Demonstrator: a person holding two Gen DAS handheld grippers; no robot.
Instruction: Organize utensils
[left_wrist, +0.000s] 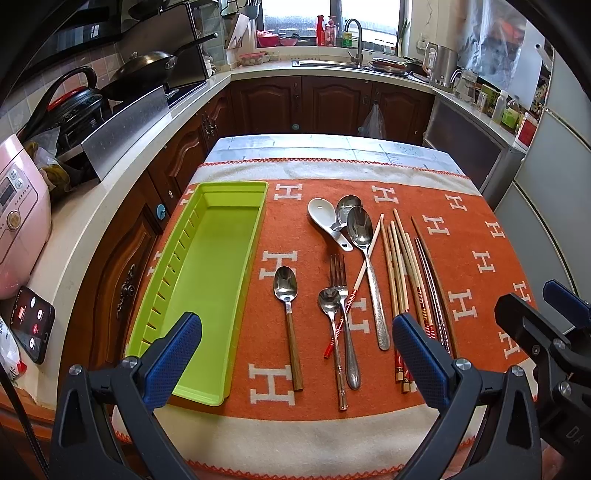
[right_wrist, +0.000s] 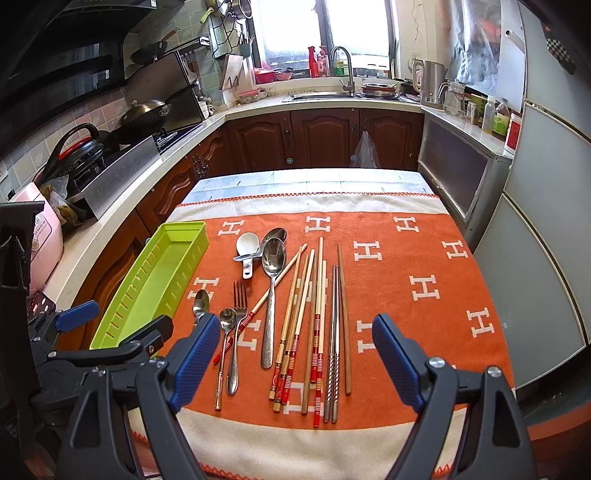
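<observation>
Nothing sorted yet: green tray (left_wrist: 207, 280) lying empty at the left edge of the orange cloth (left_wrist: 476, 236), with spoons (left_wrist: 286, 291), fork (left_wrist: 341, 291) and chopsticks (left_wrist: 400, 269) all spread out just beside it to the right, several overlapping. Whole job apparently left to do. Left gripper (left_wrist: 295, 354) hovering near the tray's close end, jaws spread wide, holding nothing. Right gripper (right_wrist: 291, 354) above the utensil handles, likewise gaping, touching nothing.
</observation>
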